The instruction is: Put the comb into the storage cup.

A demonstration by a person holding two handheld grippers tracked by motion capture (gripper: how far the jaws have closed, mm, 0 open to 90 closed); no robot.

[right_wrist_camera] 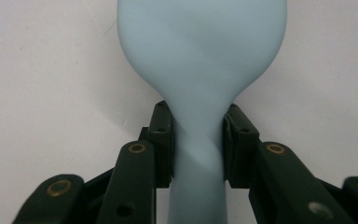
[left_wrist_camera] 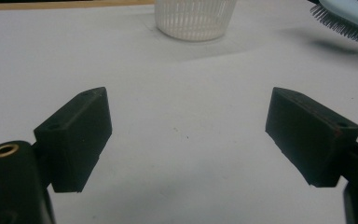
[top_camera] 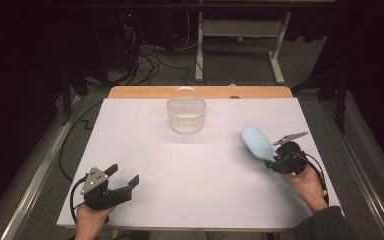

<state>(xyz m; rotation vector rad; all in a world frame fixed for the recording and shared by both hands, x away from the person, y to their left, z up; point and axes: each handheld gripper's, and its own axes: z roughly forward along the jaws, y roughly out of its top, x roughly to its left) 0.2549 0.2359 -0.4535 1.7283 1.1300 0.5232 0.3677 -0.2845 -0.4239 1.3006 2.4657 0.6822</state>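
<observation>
Light-blue hairbrush point(top_camera: 257, 143) is clamped by its handle neck in the right tool point(top_camera: 278, 161), jaws pressed on both sides, bristles down, head raised off the white surface point(top_camera: 190, 165) and angled toward the white ribbed basket point(top_camera: 186, 114). It sits right of and nearer the person than the basket, well apart from it. Left tool point(top_camera: 125, 181) is wide open and empty, low over the surface, well left of the hairbrush.

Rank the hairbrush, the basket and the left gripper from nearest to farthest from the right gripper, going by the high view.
1. Light blue hairbrush: clamped by its handle in the right gripper, head pointing up-left.
2. White basket: at the table's far middle.
3. Left gripper: near-left corner, jaws open. Only a little farther than the basket.
</observation>
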